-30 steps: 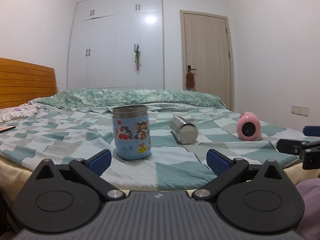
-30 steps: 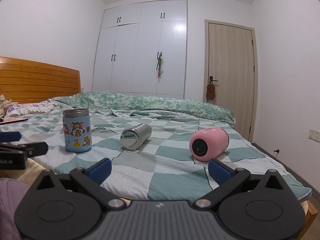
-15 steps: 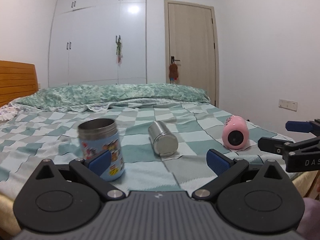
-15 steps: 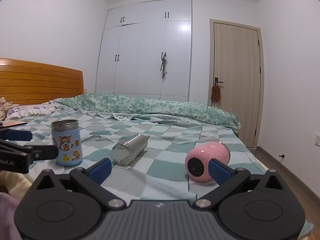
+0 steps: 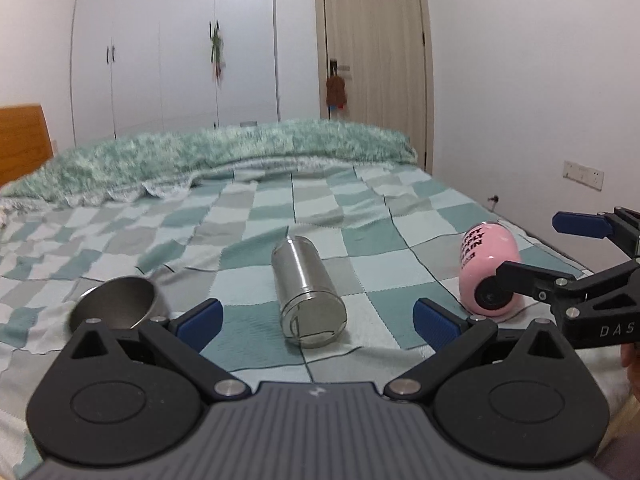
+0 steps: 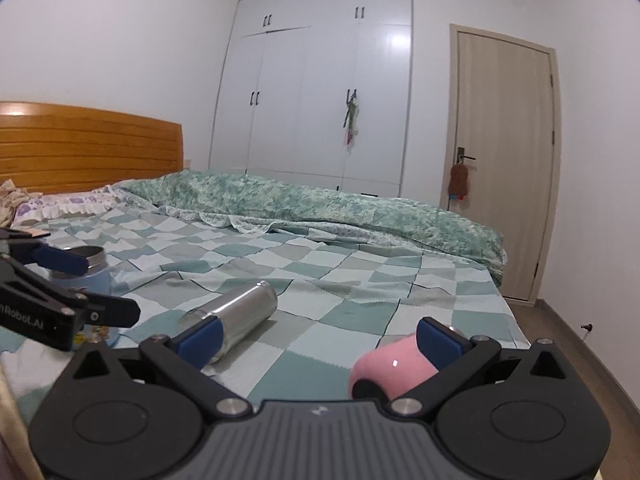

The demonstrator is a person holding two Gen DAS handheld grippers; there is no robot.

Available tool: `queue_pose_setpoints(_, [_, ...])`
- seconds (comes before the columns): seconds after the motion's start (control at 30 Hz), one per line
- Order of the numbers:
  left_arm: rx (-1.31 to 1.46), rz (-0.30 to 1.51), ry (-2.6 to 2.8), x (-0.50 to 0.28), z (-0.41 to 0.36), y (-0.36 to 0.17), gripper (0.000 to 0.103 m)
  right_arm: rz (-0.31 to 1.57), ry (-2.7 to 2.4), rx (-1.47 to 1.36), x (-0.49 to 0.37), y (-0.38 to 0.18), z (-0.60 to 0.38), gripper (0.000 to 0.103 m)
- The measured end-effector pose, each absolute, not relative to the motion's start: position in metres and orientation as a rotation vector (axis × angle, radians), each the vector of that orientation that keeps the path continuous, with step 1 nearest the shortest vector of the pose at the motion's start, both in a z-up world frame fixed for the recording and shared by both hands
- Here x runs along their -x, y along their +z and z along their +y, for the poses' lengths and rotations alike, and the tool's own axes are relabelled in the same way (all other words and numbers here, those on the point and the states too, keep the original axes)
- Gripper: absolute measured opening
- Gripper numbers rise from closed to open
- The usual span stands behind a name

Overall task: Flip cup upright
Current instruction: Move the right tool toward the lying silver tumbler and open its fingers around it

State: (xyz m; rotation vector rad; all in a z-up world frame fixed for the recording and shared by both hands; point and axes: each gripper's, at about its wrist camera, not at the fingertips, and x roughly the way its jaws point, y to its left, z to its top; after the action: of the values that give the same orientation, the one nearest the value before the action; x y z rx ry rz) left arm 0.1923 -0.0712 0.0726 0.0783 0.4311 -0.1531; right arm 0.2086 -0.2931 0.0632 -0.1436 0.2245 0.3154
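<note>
A steel cup (image 5: 306,290) lies on its side on the checked bed cover (image 5: 360,236), mouth toward me; it also shows in the right wrist view (image 6: 236,316). A pink cup (image 5: 486,266) lies on its side to the right, also in the right wrist view (image 6: 390,370). A blue cartoon cup (image 5: 114,306) stands upright at the left, also in the right wrist view (image 6: 86,280). My left gripper (image 5: 316,320) is open, just short of the steel cup. My right gripper (image 6: 318,336) is open and empty, its right finger beside the pink cup.
A folded green quilt (image 6: 320,208) lies across the far side of the bed. A wooden headboard (image 6: 88,148) stands at the left, with white wardrobes (image 6: 316,92) and a door (image 6: 504,168) behind. The bed's right edge drops to the floor (image 6: 568,336).
Both grippers have moved forward and lower over the bed. The left view has swung right from the blue cup to the steel cup. The right gripper has closed in on the pink cup.
</note>
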Motion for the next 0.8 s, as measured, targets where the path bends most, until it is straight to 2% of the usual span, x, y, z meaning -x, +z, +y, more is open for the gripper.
queue_pose_setpoints(0.5, [-0.109,0.689,-0.053,-0.329,-0.089,0.081,0.103,0.35,0.448,0.255,-0.344,0.07,-0.303,0.103])
queue_pose_setpoints(0.8, [-0.121,0.862,0.039,-0.401,-0.092,0.052,0.103,0.477,0.522,0.314,-0.415,0.059,-0.297,0.103])
